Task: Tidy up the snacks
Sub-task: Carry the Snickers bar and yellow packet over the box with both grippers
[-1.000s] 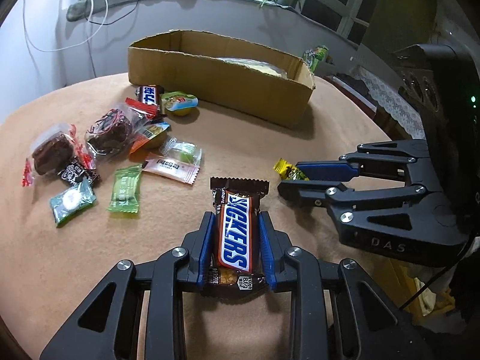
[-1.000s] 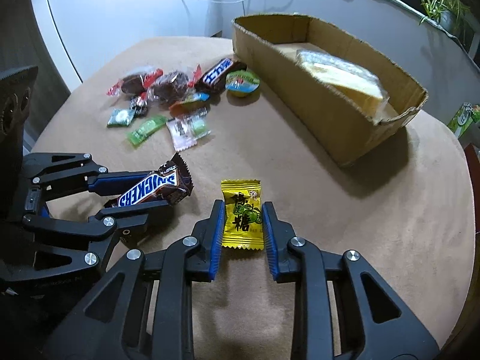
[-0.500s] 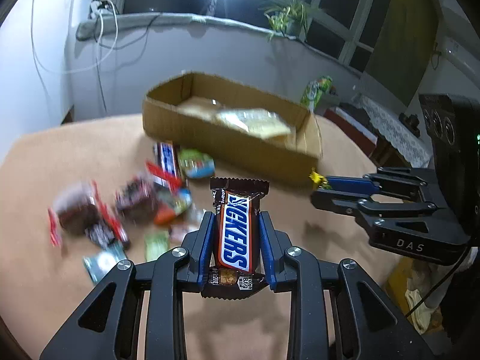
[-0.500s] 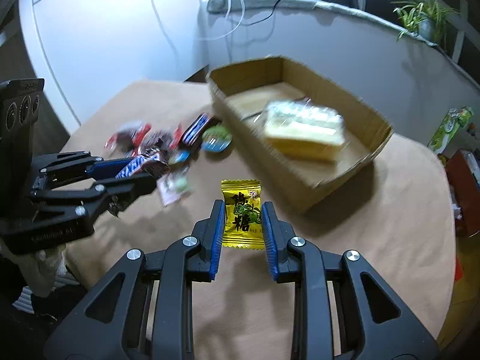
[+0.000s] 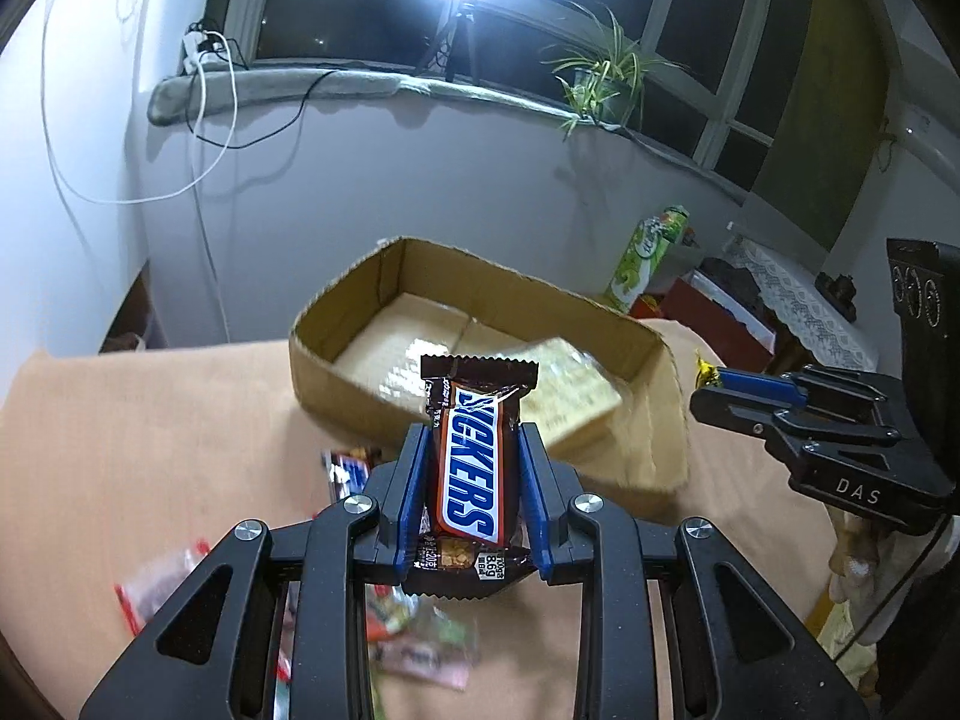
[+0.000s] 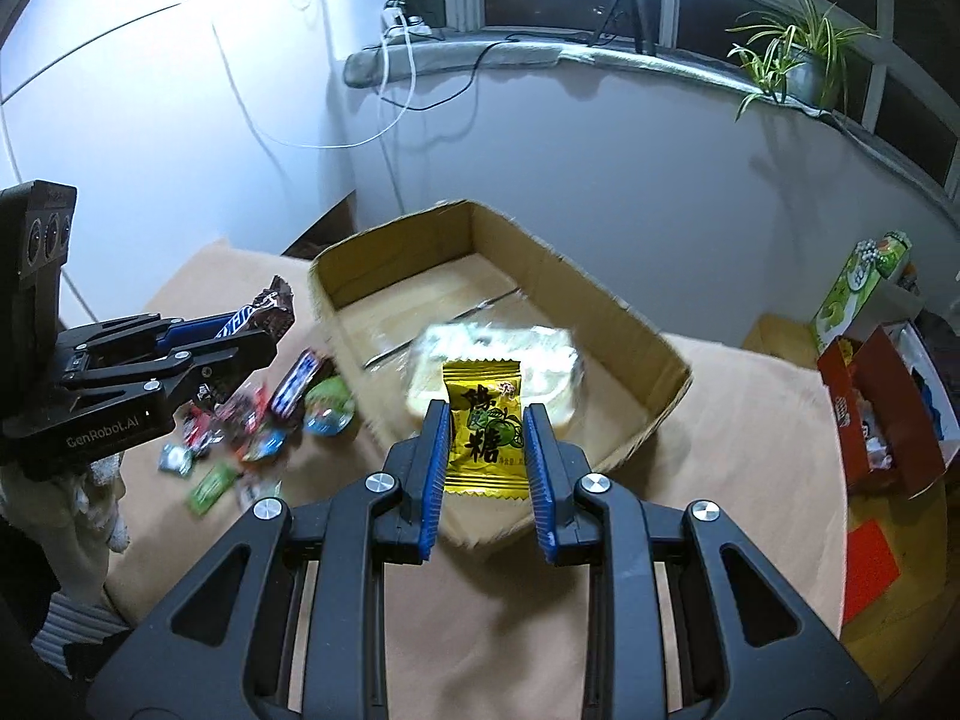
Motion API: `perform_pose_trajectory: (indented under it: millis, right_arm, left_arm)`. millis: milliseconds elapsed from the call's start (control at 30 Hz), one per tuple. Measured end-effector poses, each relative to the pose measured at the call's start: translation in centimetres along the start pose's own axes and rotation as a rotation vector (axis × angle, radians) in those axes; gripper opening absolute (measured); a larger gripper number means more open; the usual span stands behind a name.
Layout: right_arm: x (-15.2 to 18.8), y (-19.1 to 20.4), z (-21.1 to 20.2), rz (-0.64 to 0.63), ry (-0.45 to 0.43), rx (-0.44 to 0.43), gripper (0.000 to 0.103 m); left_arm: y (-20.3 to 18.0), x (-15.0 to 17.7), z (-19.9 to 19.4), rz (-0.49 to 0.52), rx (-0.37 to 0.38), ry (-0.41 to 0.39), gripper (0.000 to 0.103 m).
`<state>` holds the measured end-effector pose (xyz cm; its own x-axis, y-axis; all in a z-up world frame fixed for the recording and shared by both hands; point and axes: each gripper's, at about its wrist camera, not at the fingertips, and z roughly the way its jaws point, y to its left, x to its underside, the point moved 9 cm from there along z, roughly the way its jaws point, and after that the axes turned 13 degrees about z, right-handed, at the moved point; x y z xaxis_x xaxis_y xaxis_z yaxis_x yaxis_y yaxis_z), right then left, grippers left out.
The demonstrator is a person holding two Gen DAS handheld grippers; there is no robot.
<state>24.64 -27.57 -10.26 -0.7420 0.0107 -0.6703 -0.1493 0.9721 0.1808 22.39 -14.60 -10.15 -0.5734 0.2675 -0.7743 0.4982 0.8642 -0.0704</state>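
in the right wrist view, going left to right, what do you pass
left gripper holding the snickers bar → loose snacks on the table → yellow candy between the right gripper's fingers → red box

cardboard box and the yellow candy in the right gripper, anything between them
Nothing. In the right wrist view the yellow candy hangs over the cardboard box, above its clear-wrapped pastry.

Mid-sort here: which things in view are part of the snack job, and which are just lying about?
Job:
Snickers bar in left hand-held gripper
yellow candy in right hand-held gripper
cardboard box
loose snacks

Lying about:
potted plant
tripod
white cable
red box
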Motion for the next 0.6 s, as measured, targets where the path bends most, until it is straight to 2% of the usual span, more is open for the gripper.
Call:
perform_pose_trajectory:
  millis: [200, 600]
  right_arm:
    - [-1.1, -1.1, 1.3, 0.027, 0.004, 0.012, 0.026]
    - [-2.7, -3.9, 5.0, 0.071, 0.051, 0.055, 0.026]
  left_arm:
    - [0.8, -1.3, 1.8, 0.009, -0.023, 0.014, 0.027]
    - [1.9, -2.7, 5.6, -0.022, -0.013, 0.063, 0.027]
